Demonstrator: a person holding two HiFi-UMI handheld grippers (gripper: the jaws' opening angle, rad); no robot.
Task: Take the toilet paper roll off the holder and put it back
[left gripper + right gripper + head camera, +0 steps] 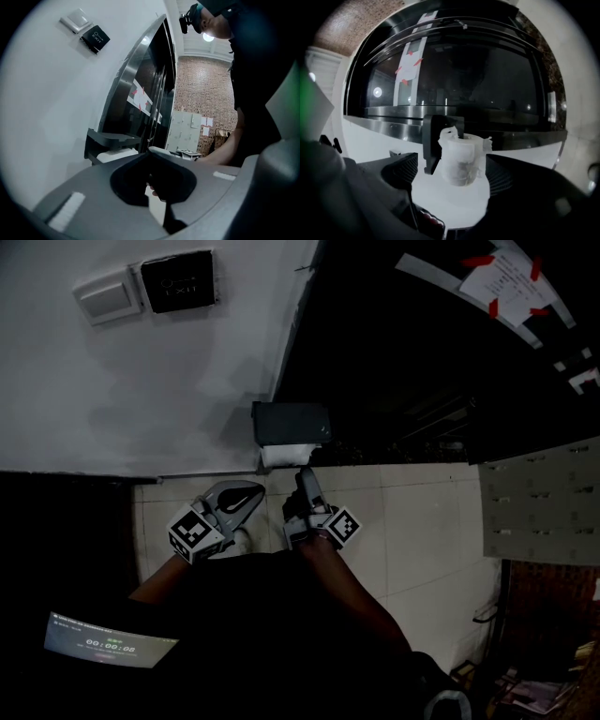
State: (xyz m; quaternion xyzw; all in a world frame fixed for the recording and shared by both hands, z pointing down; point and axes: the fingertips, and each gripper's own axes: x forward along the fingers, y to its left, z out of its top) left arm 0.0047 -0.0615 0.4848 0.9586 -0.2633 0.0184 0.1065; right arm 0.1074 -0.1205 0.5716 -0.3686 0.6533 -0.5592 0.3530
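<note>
The person's forearms are reaching forward from 6 o'clock in the head view, and each hand is carrying a gripper. The left gripper [246, 498] is hovering over the pale floor tiles [412, 521]. Its own view is showing what the head view only hints at: the two grey jaws are meeting along a thin seam below a dark hollow, with nothing held. The right gripper [306, 478], just beside it toward 3 o'clock, is pointing to 12 o'clock, with its tip just below the toilet paper roll [286, 457].

Only the right gripper view is showing its jaws standing apart, framing the roll between their tips with neither jaw visibly touching it. That view is also showing a ragged loose end sticking up at the roll's 12 o'clock.

The roll is hanging in the dark holder [291, 422], which is fixed where the white wall [169, 399] meets a dark glossy panel [403, 362]. In the right gripper view the holder's bracket is covering the roll's 9 o'clock side, while the 3 o'clock side is lying bare.

A lit screen [108, 641] is glowing at 8 o'clock. A light switch [107, 294] and a dark wall plate [176, 280] are sitting at 11 o'clock, and a taped notice [502, 279] at 1 o'clock. Grey lockers [541, 498] are bounding the open tiles at 3 o'clock, well apart from the grippers.
</note>
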